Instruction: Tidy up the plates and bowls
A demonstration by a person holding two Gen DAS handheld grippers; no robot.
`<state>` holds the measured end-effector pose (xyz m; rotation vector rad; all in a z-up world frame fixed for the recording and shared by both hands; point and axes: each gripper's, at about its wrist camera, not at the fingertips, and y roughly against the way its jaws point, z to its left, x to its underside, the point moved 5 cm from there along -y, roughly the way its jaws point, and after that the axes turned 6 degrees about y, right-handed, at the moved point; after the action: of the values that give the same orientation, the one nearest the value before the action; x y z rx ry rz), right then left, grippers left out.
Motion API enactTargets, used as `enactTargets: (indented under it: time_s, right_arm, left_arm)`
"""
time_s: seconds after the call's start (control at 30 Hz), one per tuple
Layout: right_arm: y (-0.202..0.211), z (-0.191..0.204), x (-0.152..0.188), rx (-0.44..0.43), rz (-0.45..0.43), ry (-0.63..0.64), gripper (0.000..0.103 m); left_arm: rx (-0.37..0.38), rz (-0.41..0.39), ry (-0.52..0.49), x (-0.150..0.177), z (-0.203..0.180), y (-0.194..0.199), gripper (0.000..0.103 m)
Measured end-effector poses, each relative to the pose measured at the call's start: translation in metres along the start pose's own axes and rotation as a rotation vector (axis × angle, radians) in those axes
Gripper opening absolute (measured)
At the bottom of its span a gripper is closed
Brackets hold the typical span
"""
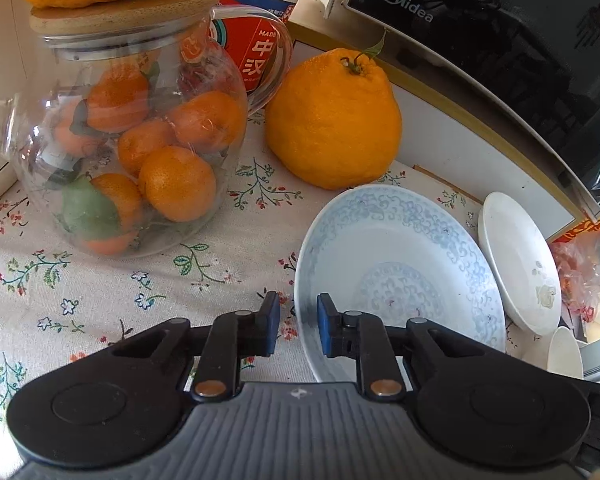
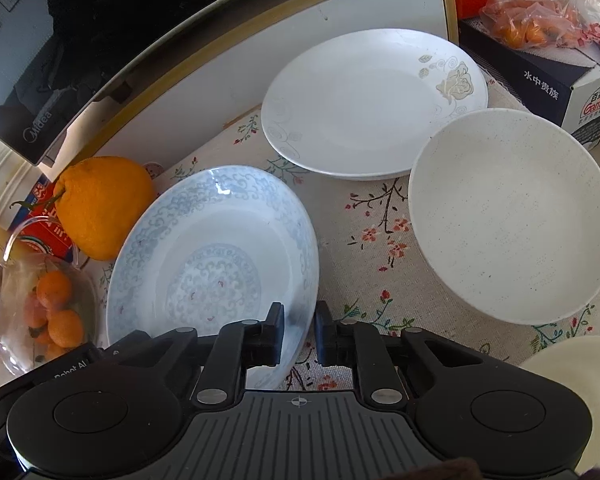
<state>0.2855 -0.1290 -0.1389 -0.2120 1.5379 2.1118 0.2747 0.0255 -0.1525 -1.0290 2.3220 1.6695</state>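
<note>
Glazed, rigid, breakable, slippery – blue-patterned plate (image 2: 216, 248) wants a rim hold; left gripper (image 1: 298, 330) and right gripper (image 2: 299, 338) straddle opposite rims, not visibly clamped

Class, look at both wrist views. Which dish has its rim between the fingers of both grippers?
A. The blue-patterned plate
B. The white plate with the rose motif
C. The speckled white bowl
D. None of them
A: the blue-patterned plate has its rim between the fingers of the right gripper and, on its opposite edge, of the left gripper; the rose plate and the speckled bowl lie untouched.
</note>
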Motion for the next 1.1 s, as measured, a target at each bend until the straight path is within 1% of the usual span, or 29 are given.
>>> enactTargets:
  time_s: [0.03, 0.13, 0.17, 0.23, 0.37, 0.53, 0.67, 0.93, 1.1]
  right_arm:
    - [0.0, 0.001, 0.0, 0.001, -0.003, 0.002, 0.014]
    - [0.003, 0.0, 0.0, -0.016, -0.009, 0.001, 0.013]
    - [0.005, -0.001, -0.001, -0.028, -0.014, -0.001, 0.013]
    - [0.012, 0.0, -0.004, -0.051, -0.031, 0.008, 0.013]
    - [0.019, 0.002, -0.004, -0.083, -0.027, 0.01, 0.014]
    - [0.031, 0.006, -0.004, -0.08, -0.041, 0.025, 0.014]
    - [0.045, 0.007, -0.005, -0.083, -0.062, 0.035, 0.014]
    - [0.075, 0.017, 0.0, -0.069, -0.123, 0.112, 0.015]
    - [0.088, 0.017, 0.003, -0.075, -0.13, 0.124, 0.015]
  left_arm:
    - [0.013, 0.006, 0.001, 0.001, 0.0, 0.001, 0.01]
    - [0.002, -0.005, -0.003, 0.0, -0.002, 0.003, 0.009]
    - [0.006, -0.009, 0.01, -0.001, -0.002, 0.005, 0.008]
    - [0.025, -0.015, 0.032, -0.004, -0.002, 0.011, 0.007]
    - [0.055, -0.013, 0.058, -0.01, -0.001, 0.021, 0.007]
    - [0.055, -0.018, 0.062, -0.008, 0.0, 0.029, 0.007]
    - [0.073, -0.03, 0.061, -0.009, 0.0, 0.041, 0.007]
    - [0.093, -0.052, 0.062, -0.006, 0.001, 0.066, 0.006]
    - [0.094, -0.067, 0.047, 0.001, 0.001, 0.08, 0.007]
